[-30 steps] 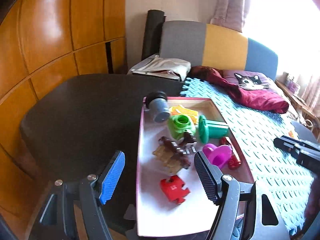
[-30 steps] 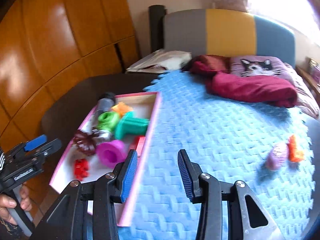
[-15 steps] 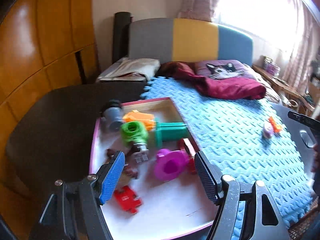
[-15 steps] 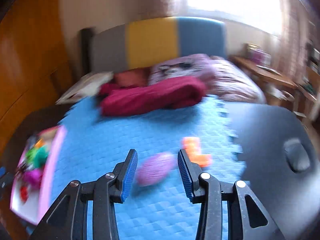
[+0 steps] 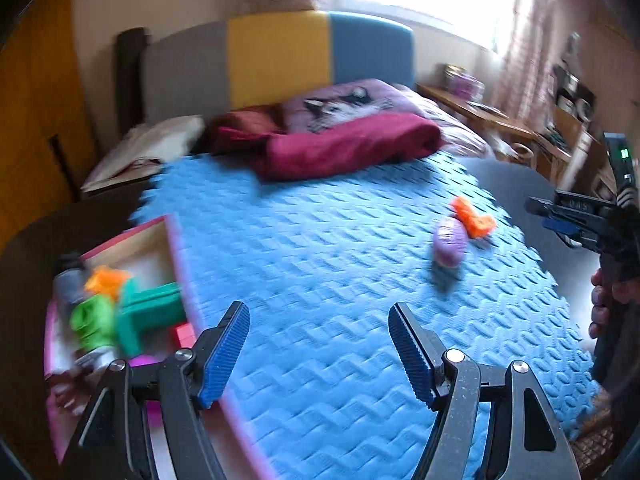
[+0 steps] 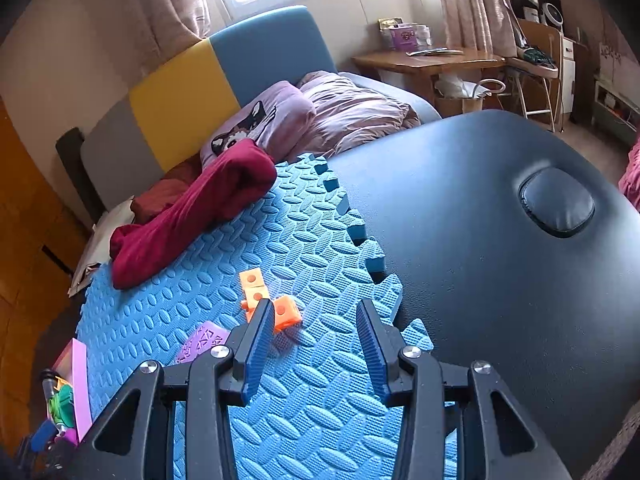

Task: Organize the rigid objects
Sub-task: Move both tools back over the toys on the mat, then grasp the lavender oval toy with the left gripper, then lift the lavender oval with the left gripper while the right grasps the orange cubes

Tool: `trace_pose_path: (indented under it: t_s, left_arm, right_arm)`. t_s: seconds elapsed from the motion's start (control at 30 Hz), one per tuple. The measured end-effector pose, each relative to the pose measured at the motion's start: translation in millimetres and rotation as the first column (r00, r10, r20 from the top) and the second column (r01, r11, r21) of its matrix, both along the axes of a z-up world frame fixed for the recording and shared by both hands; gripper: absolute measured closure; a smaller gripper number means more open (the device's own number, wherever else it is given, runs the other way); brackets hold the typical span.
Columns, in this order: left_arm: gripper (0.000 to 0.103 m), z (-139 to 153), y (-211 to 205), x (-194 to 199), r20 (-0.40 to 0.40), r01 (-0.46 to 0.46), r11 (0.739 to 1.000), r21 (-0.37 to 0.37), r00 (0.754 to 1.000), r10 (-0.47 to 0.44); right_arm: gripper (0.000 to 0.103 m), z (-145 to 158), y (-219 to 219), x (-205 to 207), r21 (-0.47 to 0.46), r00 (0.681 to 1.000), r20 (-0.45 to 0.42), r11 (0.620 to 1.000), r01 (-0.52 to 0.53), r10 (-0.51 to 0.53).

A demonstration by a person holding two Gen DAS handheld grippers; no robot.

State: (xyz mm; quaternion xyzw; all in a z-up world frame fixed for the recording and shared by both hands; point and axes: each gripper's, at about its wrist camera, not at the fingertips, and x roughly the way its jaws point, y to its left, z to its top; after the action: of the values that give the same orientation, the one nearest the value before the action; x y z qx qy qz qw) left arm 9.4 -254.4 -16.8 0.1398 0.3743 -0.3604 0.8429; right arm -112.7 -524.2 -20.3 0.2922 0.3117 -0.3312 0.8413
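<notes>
Now my right gripper [image 6: 314, 334] hangs part-open and empty beside the orange block [image 6: 266, 300]; left gripper [image 5: 318, 344] wide, empty.

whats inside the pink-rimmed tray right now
The pink-rimmed tray holds a teal plastic spool-shaped piece, a green ring-shaped piece, an orange piece and a grey cylinder. The left gripper covers the tray's near end, hiding anything there.
</notes>
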Motion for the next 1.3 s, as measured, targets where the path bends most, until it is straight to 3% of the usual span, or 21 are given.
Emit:
trace_pose_path:
  t_s: [0.37, 0.73, 0.77, 0.8, 0.87, 1.07, 1.3]
  left_arm:
    - [0.023, -19.5, -114.9, -5.3, 0.019, 0.236, 0.970, 0.064, 0.971, -0.238]
    - [0.023, -48.8, -179.8, 8.0, 0.030, 0.294, 0.948, 0.125, 0.953, -0.300]
    - [0.033, -53.1, -182.6, 10.1, 0.022, 0.290, 0.948, 0.128, 0.955, -0.295]
    - [0.051, -58.0, -183.7, 12.8, -0.008, 0.296, 0.948, 0.118, 0.955, -0.297]
    - [0.059, -58.4, -178.8, 13.6, -0.031, 0.285, 0.956, 0.075, 0.958, -0.283]
    - [0.059, -56.4, -142.6, 2.1, -0.065, 0.223, 0.973, 0.056, 0.973, -0.219]
    - [0.059, -60.1, -95.3, -25.3, -0.030, 0.132, 0.990, 0.056, 0.991, -0.130]
  right_arm:
    - [0.060, -3.3, -10.5, -3.5, 0.067, 1.000, 0.022, 0.998, 0.017, -0.018]
    - [0.060, -6.0, -13.5, -3.5, 0.105, 0.999, 0.039, 0.994, 0.015, -0.019]
    - [0.060, -6.7, -13.2, -2.9, 0.107, 0.999, 0.036, 0.994, 0.012, -0.016]
    - [0.060, -7.3, -13.1, -2.3, 0.108, 0.999, 0.033, 0.994, 0.010, -0.014]
    - [0.060, -8.1, -13.6, -1.4, 0.109, 1.000, 0.027, 0.994, 0.006, -0.009]
    - [0.060, -9.3, -13.7, -0.9, 0.113, 1.000, 0.021, 0.994, 0.004, -0.006]
    - [0.060, -15.8, -13.0, 2.5, 0.139, 1.000, 0.004, 0.990, -0.011, 0.010]
